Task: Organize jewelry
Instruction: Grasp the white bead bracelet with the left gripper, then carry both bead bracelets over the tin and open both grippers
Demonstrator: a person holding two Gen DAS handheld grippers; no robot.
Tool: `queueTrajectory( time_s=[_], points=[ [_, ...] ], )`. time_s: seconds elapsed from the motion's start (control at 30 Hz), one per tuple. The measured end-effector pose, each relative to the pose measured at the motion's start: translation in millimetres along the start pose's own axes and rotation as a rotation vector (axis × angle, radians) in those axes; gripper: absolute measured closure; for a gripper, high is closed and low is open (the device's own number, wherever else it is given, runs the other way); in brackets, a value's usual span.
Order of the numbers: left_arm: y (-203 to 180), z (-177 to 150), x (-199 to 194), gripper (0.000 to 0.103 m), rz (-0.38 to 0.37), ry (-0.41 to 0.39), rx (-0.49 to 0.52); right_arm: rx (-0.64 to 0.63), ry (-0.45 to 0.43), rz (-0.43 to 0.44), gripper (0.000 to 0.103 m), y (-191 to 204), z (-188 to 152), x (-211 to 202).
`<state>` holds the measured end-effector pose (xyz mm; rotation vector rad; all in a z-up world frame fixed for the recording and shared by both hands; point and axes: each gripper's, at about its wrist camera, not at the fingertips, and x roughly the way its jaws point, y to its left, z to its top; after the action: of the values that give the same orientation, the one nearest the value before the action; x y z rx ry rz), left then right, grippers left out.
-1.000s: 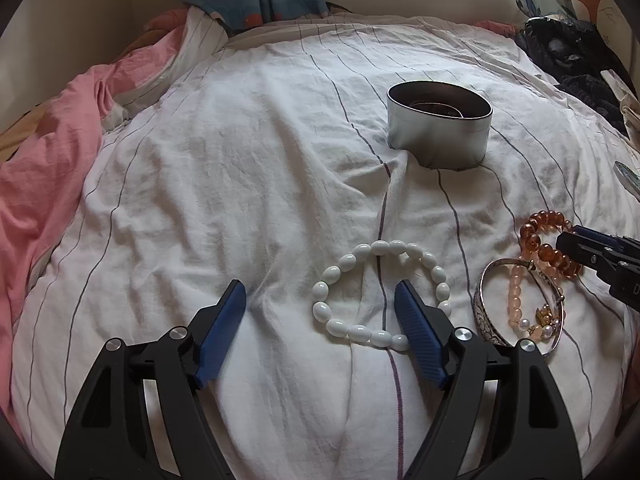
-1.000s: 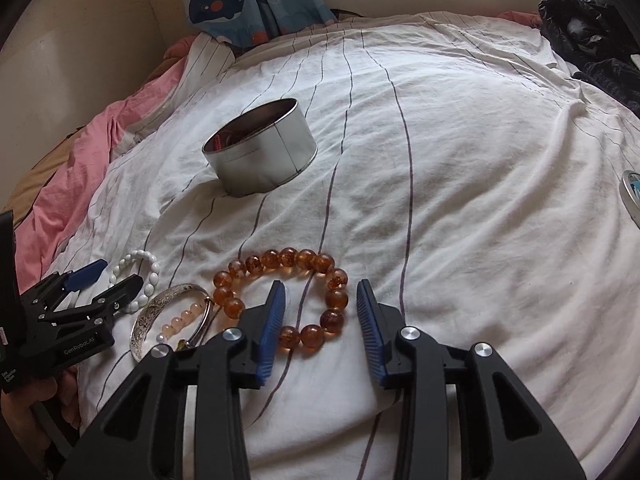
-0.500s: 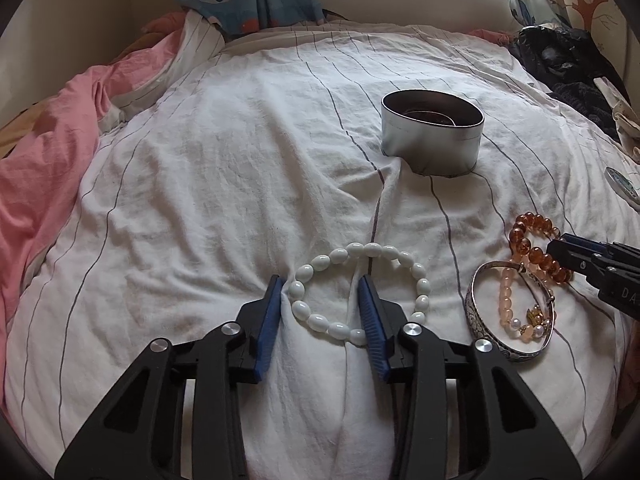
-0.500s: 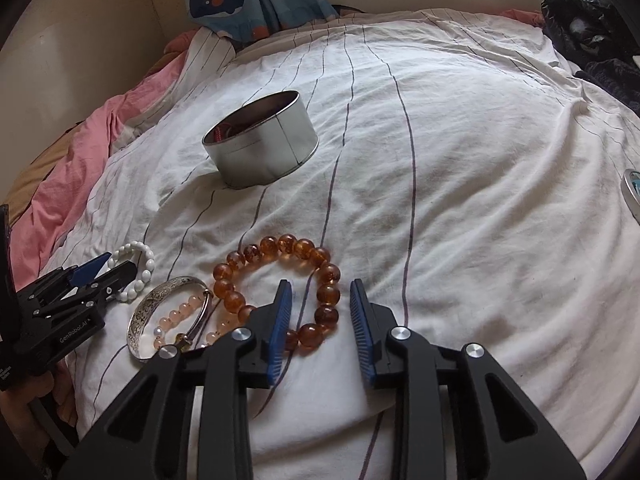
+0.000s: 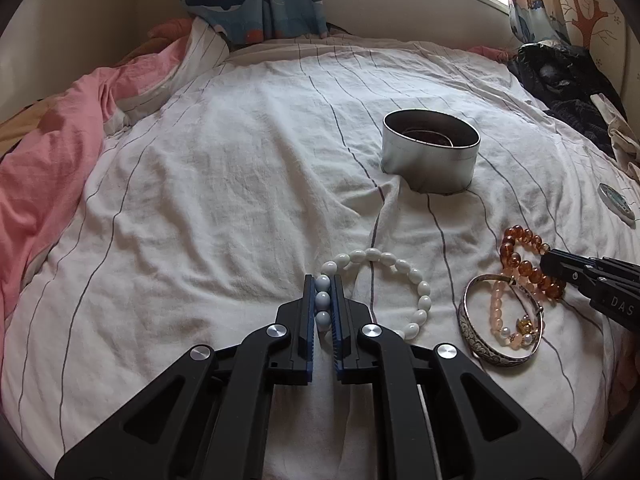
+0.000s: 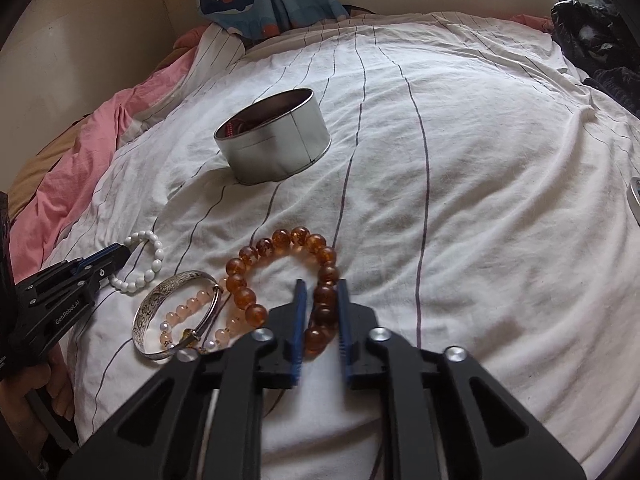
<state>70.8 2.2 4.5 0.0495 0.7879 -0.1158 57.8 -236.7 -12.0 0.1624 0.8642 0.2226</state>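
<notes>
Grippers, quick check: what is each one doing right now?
Left tool: closed on the white bead bracelet.
Right tool: closed on the amber bead bracelet.

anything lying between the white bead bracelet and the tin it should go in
Nothing visible does. The left gripper is shut on the white bead bracelet, and only bare striped sheet lies between it and the open round tin. The silver bangle and amber bracelet sit off to the right, beside that path.
</notes>
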Motion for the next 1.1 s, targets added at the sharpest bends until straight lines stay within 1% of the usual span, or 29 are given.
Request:
queueTrajectory(
  time_s=[0.1,0.2,0.3,0.4,0.6,0.9,1.1],
  points=[
    [-3,6,-11,0.096,-0.011,-0.033,0.0,0.029,-0.049,0.023,0.091,-5,2,-10],
    [-11,14,-20,0.096,-0.029,-0.049,0.016,0.064,-0.094,0.075,0.091,-9,5,-19],
    [-19,21,-27,0.096,-0.048,-0.063,0.032,0.079,-0.115,0.111,0.091,-9,8,-24],
    [-25,30,-31,0.096,-0.076,-0.071,0.028,0.096,-0.125,0.14,0.091,-11,11,-28],
    [-38,50,-36,0.096,-0.112,-0.093,0.036,0.101,-0.179,0.195,0.091,-11,31,-46],
    [-63,84,-39,0.096,-0.17,-0.141,0.052,0.103,-0.2,0.232,0.091,-13,50,-51],
    [-80,114,-36,0.096,-0.219,-0.183,0.052,0.096,-0.219,0.24,0.091,-14,64,-52]
  ],
)
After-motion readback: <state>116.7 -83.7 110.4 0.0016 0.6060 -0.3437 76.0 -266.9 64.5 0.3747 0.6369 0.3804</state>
